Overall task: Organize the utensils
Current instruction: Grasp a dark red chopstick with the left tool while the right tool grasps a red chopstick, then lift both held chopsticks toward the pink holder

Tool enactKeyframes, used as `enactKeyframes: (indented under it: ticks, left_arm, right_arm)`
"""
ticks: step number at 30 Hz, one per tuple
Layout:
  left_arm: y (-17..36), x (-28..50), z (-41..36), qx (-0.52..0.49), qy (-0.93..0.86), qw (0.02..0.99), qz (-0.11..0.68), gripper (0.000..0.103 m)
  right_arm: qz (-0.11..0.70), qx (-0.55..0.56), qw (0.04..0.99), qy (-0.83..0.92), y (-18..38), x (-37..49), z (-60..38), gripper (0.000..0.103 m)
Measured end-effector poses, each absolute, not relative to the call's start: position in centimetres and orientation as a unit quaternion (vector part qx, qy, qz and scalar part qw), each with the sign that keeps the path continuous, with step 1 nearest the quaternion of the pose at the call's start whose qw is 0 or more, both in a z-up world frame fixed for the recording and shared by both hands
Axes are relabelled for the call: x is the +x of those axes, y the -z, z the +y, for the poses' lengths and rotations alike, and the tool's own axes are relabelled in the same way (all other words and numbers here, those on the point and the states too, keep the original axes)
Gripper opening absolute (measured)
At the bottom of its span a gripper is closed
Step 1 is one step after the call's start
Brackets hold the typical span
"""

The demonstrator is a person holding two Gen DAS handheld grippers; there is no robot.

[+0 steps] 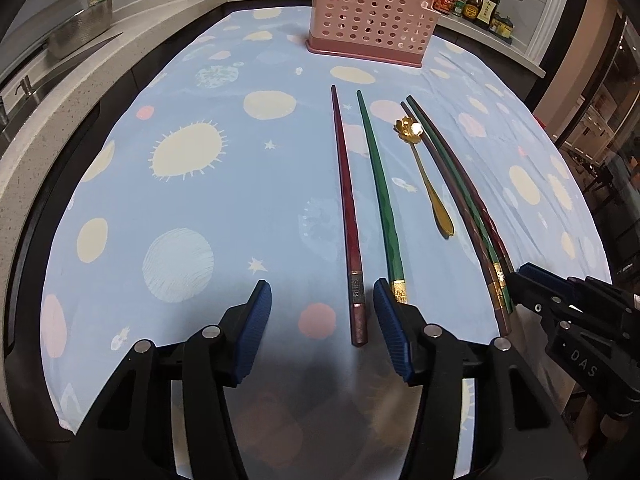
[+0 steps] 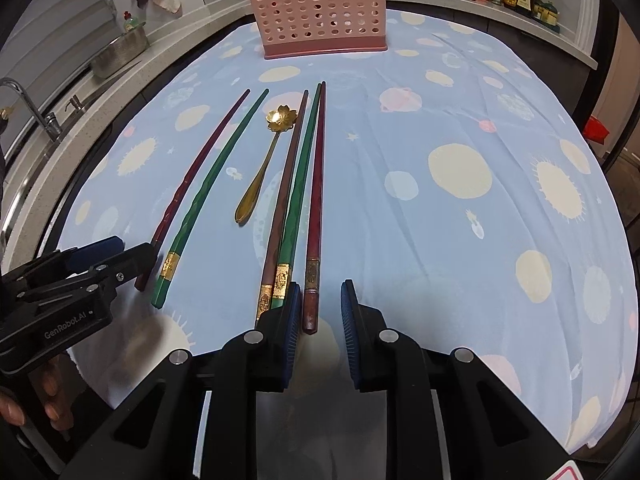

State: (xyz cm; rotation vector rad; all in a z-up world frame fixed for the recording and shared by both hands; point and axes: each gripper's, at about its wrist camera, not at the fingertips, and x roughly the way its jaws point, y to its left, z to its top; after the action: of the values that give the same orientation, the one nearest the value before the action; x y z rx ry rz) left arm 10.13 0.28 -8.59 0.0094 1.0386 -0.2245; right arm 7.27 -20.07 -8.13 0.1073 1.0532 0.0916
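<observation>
Five chopsticks and a gold spoon lie on the blue cloth. In the left wrist view, the left gripper is wide open and empty at lower centre, straddling the butt of a red chopstick; the pink holder stands at top centre. In the right wrist view, the right gripper is open, holding nothing, its fingers flanking another red chopstick at centre. Picking up seems about to begin; next, each gripper likely must lower and close on its stick.
</observation>
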Motion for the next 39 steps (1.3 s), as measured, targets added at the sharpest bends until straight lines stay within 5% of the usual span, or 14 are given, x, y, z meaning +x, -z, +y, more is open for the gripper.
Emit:
enactKeyframes:
  ticks: [18, 39]
  left_arm:
    - [8.7, 9.8, 0.2, -0.009, 0.134, 0.858, 0.496, 0.007]
    - [2.7, 10.3, 1.6, -0.043, 0.130, 0.886, 0.444, 0.007]
  right_arm:
    - [0.500, 0.056, 0.863, -0.042, 8.2, 7.4, -20.3, 0.007]
    - [0.430, 0.099, 0.896, -0.035, 1.9, 7.0, -22.6, 0.007]
